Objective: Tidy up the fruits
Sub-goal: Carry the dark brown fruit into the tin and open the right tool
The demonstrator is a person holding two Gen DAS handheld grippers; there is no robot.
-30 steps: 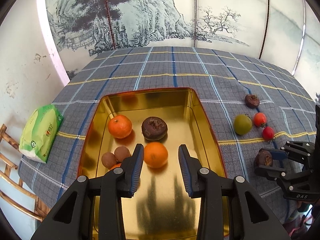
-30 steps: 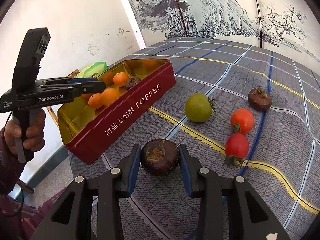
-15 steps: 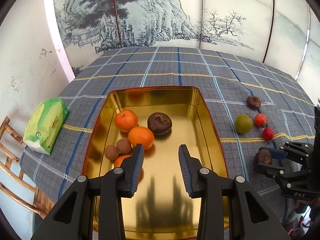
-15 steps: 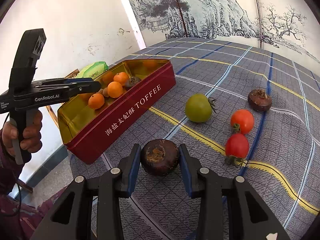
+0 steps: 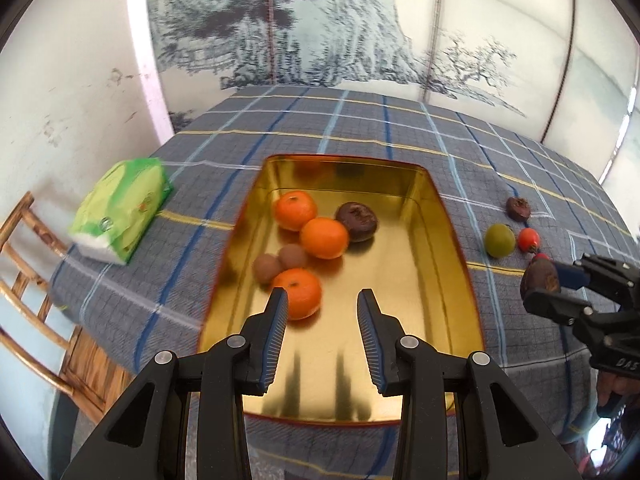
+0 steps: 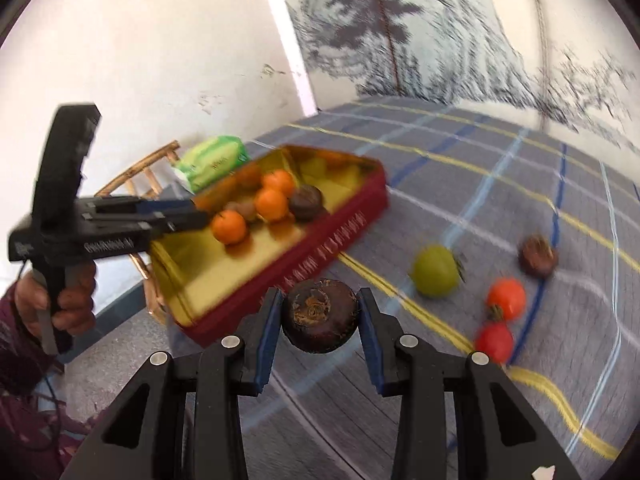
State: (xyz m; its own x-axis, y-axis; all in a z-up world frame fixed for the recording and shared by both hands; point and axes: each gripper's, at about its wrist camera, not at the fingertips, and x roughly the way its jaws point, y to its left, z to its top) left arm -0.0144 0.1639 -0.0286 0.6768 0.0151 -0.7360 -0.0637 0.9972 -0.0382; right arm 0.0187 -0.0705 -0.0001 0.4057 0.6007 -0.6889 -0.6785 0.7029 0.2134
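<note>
My left gripper (image 5: 322, 308) hovers over the near end of the gold-lined toffee tin (image 5: 442, 208), jaws apart with nothing between them. The tin holds three oranges (image 5: 324, 238), two small brown fruits (image 5: 267, 268) and a dark fruit (image 5: 356, 222). My right gripper (image 6: 320, 312) is shut on a dark brown fruit (image 6: 320, 316), lifted off the cloth just right of the tin's red wall (image 6: 320, 256). On the cloth lie a green fruit (image 6: 435, 276), two red tomatoes (image 6: 506, 298) and another dark fruit (image 6: 538, 256).
A green tissue pack (image 5: 124, 208) lies on the checked cloth left of the tin. A wooden chair (image 5: 24, 280) stands beyond the table's left edge. A person's hand (image 6: 72, 304) grips the left tool's handle. A painted screen backs the table.
My right gripper has risen with the dark brown fruit, off the cloth and toward the tin. My left gripper has drawn back over the tin's near end, still with nothing in it.
</note>
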